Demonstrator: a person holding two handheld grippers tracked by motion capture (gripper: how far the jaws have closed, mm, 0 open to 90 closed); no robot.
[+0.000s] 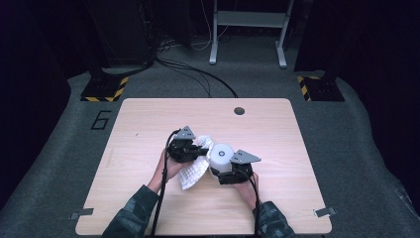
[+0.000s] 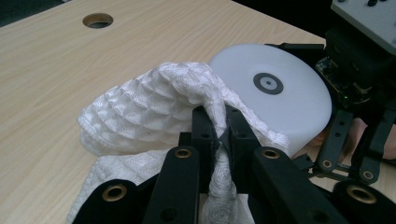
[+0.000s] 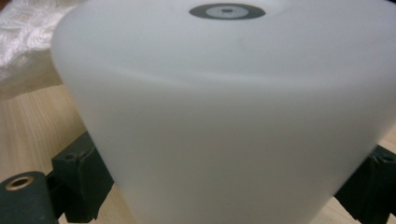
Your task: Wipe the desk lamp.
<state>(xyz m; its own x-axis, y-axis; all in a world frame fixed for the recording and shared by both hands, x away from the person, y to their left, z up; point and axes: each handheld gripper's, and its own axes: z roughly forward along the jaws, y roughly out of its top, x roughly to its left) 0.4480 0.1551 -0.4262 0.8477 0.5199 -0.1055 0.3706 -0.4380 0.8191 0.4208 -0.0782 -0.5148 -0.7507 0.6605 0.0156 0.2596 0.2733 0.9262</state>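
Observation:
A white cylinder (image 1: pixel 222 155) with a small dark ring on its flat top stands near the middle of the wooden table (image 1: pixel 148 119). My right gripper (image 1: pixel 233 173) is shut on it, one jaw on each side of the cylinder (image 3: pixel 224 116). A white waffle-textured cloth (image 1: pixel 194 167) lies against the cylinder's left side. My left gripper (image 1: pixel 190 151) is shut on a raised fold of the cloth (image 2: pixel 154 107), which bunches up between the jaws, and the fingertips (image 2: pixel 204 122) pinch it close beside the cylinder (image 2: pixel 275 93).
A round cable hole (image 1: pixel 239 110) sits near the table's far edge, also seen as the hole (image 2: pixel 97 20) in the left gripper view. Black cables trail from both grippers toward the near edge. Beyond the table are floor cables, stand bases and a metal frame (image 1: pixel 247 29).

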